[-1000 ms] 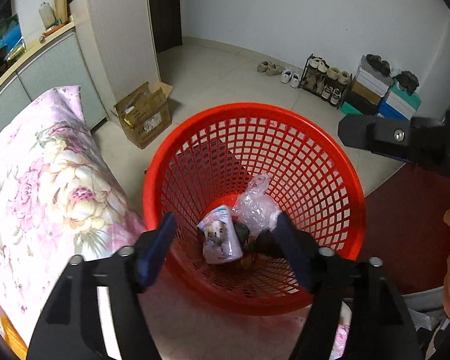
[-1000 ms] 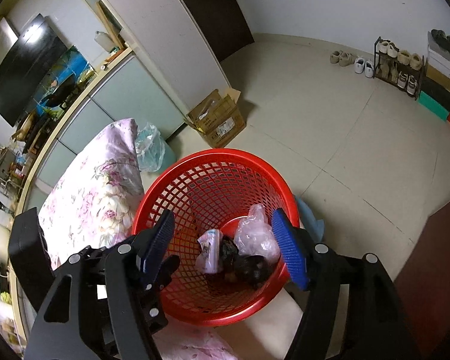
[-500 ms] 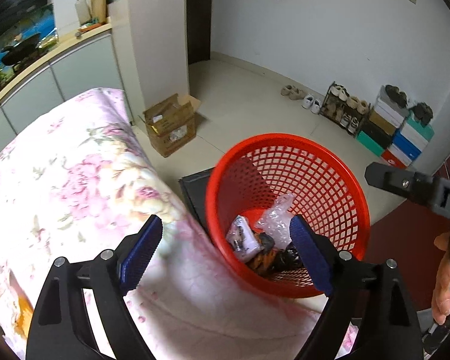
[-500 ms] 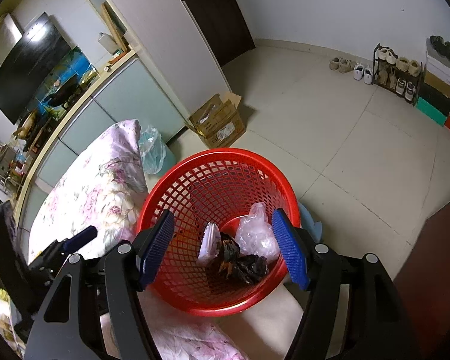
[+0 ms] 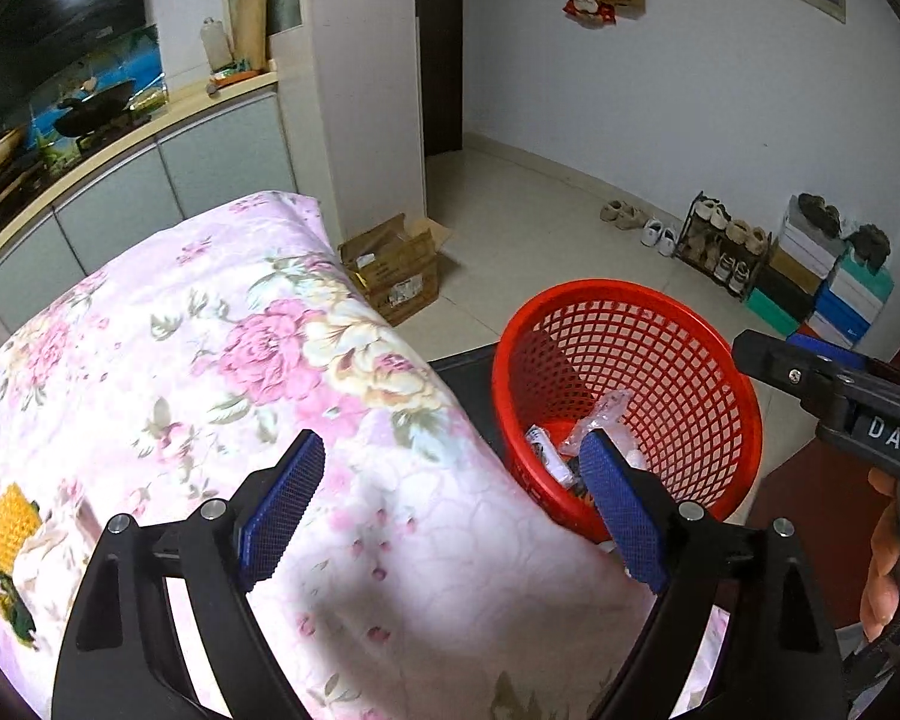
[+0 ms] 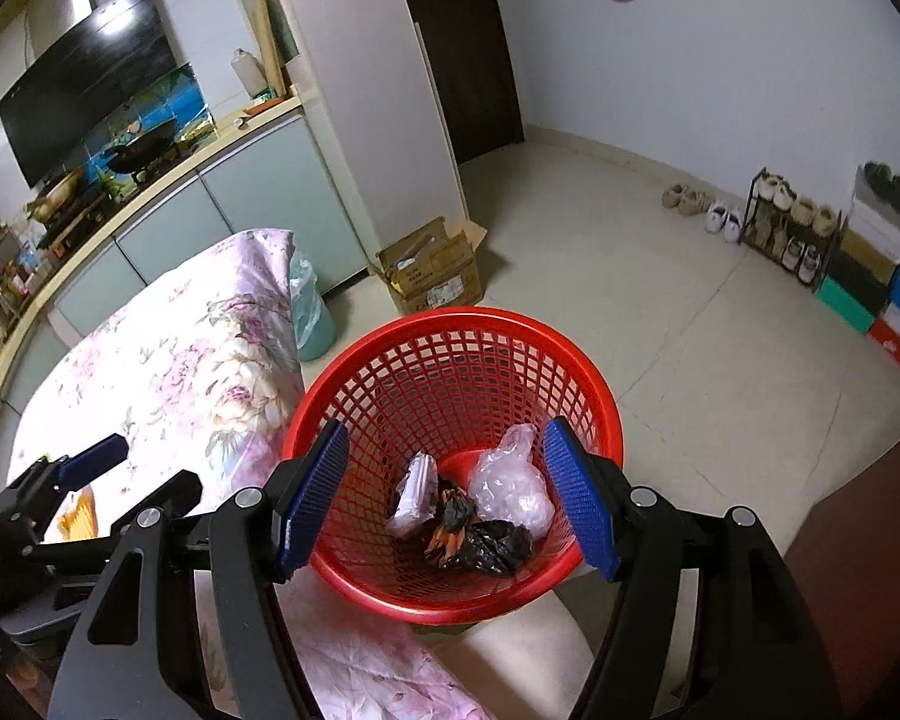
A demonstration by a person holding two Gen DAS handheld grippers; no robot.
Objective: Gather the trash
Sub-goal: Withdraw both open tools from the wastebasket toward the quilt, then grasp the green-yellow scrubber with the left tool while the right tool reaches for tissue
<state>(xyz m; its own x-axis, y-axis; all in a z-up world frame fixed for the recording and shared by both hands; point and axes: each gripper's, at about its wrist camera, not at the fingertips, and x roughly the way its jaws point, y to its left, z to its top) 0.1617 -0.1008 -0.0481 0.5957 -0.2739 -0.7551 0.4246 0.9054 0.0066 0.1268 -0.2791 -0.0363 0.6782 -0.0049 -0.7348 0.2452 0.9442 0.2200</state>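
Covering the near left of both views, a pink floral quilt (image 5: 222, 372) is the biggest thing. Right of it stands a red mesh basket (image 6: 594, 396), round, open top, on pale tiled floor. Inside, at the bottom: a clear crumpled plastic bag (image 6: 513, 489) on the right, a black crumpled bag (image 6: 492, 549) with orange bits in front, a small white packet (image 6: 417, 492) leaning on the left. All three touch each other. A brown cardboard box (image 6: 435, 276) sits farther back by the white pillar, flaps open, contents unclear. A pale green bin (image 6: 312, 312) with a plastic liner stands behind the quilt's far edge.

Left gripper (image 5: 453, 507) hangs over the quilt, jaws wide and just been opening, nothing between them. Right gripper (image 6: 447, 501) hangs over the basket, jaws moderately apart, gripping nothing.
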